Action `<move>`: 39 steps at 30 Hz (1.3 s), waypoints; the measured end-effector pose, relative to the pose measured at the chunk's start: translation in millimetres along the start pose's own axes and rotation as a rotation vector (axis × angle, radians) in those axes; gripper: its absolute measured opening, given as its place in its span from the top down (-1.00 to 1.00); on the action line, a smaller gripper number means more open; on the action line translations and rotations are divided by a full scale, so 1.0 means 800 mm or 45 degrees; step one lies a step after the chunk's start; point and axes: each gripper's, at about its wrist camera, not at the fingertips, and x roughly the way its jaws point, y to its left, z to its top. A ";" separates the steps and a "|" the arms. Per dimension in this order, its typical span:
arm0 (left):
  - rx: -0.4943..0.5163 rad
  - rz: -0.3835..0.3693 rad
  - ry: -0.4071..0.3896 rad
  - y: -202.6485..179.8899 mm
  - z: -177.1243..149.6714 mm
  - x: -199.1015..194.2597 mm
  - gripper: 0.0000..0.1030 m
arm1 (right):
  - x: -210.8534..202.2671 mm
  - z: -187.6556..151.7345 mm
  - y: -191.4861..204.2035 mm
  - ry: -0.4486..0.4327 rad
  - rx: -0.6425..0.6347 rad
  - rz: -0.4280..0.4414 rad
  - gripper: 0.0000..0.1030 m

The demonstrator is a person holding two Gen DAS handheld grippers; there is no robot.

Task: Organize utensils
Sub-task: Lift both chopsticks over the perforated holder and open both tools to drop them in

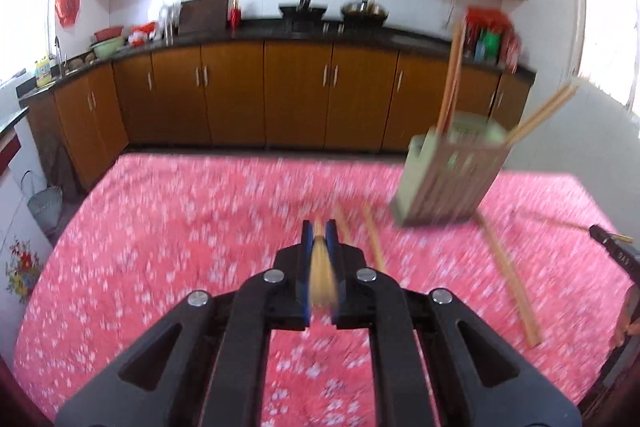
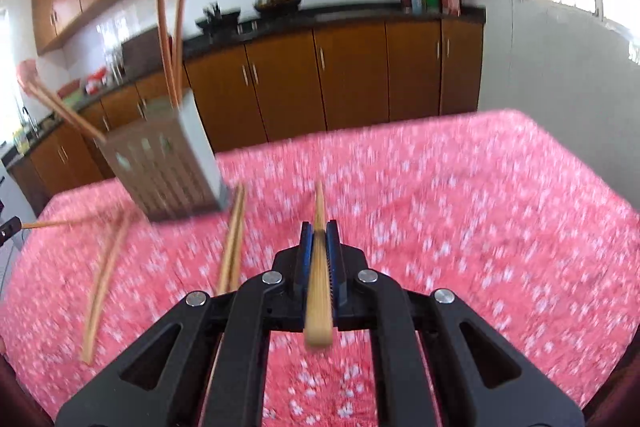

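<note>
inspector: left gripper (image 1: 319, 231) is closed on a chopstick (image 1: 321, 277); the stick lies lengthwise between the blue pads (image 1: 307, 239), its butt end toward the camera and its tip just past the fingertips. the view is blurred.

clerk: and the other one?

inspector: right gripper (image 2: 319, 233) is likewise clamped on a second chopstick (image 2: 319, 267), which runs along the jaws and sticks out beyond them over the pink floral tablecloth (image 2: 460, 227).

clerk: where is the holder?

inspector: chopstick holder (image 1: 448, 179), a slatted box, stands on the cloth ahead and to the right in the left wrist view, and ahead and to the left in the right wrist view (image 2: 168, 171). it looks tilted, though lens and blur may account for that. two upright chopsticks (image 2: 170, 51) rise from it, and a leaning pair (image 2: 60, 107) slants out over one rim.

clerk: anything loose?

inspector: yes. a pair on the cloth (image 2: 232, 239) lies just beside the holder's base, near the right gripper. another loose pair (image 2: 104, 279) lies further left, apart from the first. at the left edge of the right wrist view, the left gripper's tip shows with its stick.

clerk: background?

inspector: wooden kitchen cabinets (image 1: 296, 91) under a dark counter.
</note>
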 end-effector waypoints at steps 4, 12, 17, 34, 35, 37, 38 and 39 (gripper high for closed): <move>-0.017 -0.053 -0.063 -0.004 0.031 -0.023 0.85 | -0.020 0.026 0.004 -0.095 -0.003 0.023 0.84; 0.000 -0.141 -0.122 -0.022 0.068 -0.050 0.85 | -0.058 0.067 0.026 -0.219 -0.026 0.118 0.85; 0.021 -0.242 -0.137 -0.036 0.083 -0.071 0.85 | -0.096 0.105 0.048 -0.319 -0.020 0.275 0.85; 0.069 -0.285 -0.298 -0.128 0.162 -0.027 0.85 | -0.051 0.161 0.119 -0.540 -0.049 0.331 0.85; 0.071 -0.284 -0.279 -0.130 0.161 -0.017 0.85 | -0.044 0.159 0.119 -0.519 -0.046 0.329 0.85; 0.076 -0.271 -0.246 -0.133 0.158 0.002 0.85 | -0.024 0.155 0.119 -0.469 -0.045 0.322 0.85; 0.074 -0.271 -0.237 -0.133 0.157 0.008 0.85 | -0.017 0.153 0.117 -0.449 -0.043 0.321 0.85; 0.069 -0.275 -0.221 -0.133 0.156 0.015 0.85 | -0.013 0.152 0.117 -0.438 -0.041 0.322 0.84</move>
